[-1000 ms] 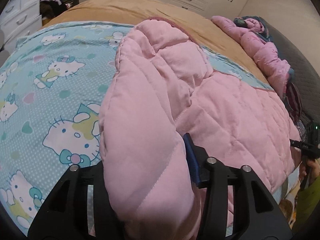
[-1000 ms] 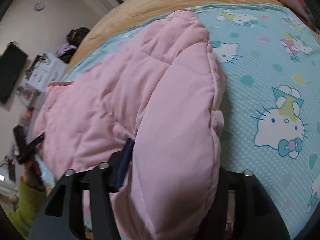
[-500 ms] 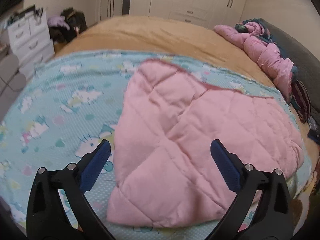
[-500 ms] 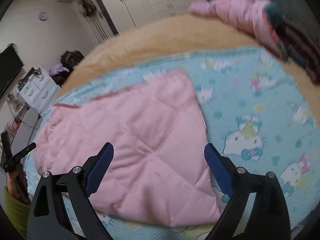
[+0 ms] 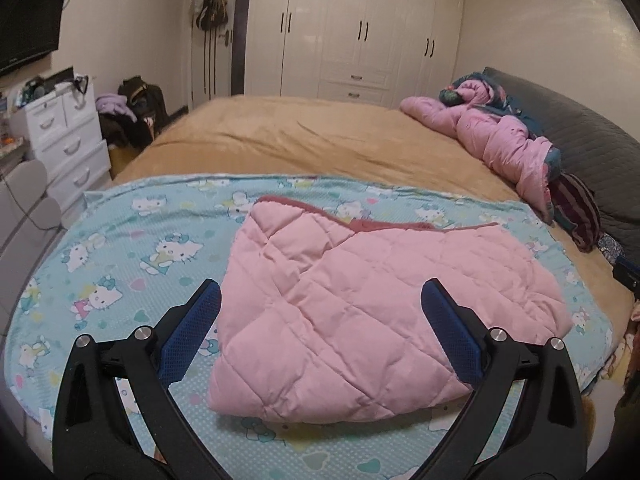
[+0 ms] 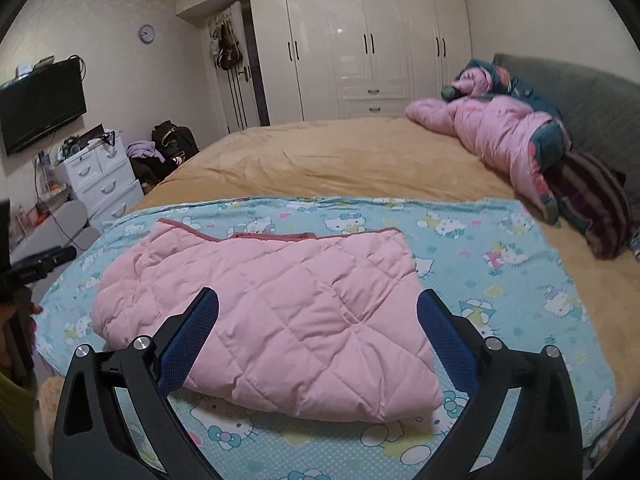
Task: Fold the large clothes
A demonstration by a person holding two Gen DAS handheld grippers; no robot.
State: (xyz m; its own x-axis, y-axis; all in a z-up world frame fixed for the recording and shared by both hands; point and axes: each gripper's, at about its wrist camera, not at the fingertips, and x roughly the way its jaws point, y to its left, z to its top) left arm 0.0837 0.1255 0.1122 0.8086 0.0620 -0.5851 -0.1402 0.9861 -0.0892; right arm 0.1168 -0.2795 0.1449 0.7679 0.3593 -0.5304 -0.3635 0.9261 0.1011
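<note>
Bedroom: white wardrobe (image 5: 360, 40) on far wall, wide bed (image 5: 320, 140) with tan cover. Cartoon-cat sheet (image 5: 120, 248), pale blue, spread over near part of bed. Pink quilted jacket (image 5: 360, 312) folded into flat bundle, lying on sheet, dark pink trim along far edge. Second pink jacket (image 5: 500, 140) heaped near grey headboard (image 5: 580, 136), well apart. Left gripper (image 5: 320, 328): jaws spread wide, just opened, nothing held, clear of bundle. Right gripper (image 6: 318, 326): same, jaws just opened wide, empty, above bundle.

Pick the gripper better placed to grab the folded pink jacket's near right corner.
Right. The right gripper, open, has the jacket's right edge and corner nearly ahead; the left gripper, also open, faces the left end.
</note>
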